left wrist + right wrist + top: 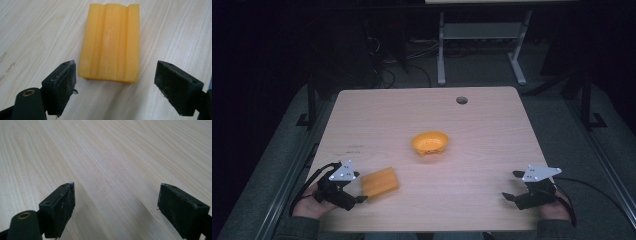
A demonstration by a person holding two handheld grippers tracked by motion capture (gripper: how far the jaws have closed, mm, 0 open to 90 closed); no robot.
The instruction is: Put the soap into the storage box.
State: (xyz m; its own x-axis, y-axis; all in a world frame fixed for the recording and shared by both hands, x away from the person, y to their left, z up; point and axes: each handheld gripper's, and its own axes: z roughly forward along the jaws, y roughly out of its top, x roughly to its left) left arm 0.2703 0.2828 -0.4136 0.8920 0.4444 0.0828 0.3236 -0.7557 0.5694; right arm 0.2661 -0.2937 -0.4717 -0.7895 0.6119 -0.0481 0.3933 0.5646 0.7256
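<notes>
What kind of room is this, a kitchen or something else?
Probably a lab or workshop, not a kitchen. A bare wooden table stands on grey carpet in a dark room, with loose cables on the floor behind it and the metal legs of another desk. A person works with a hand-held gripper.

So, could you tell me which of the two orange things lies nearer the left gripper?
The ridged orange block, lying flat just ahead of the left gripper. The orange bowl sits farther off, mid-table.

Ridged yellow block [110, 42]; flat on table [492, 150]
</notes>
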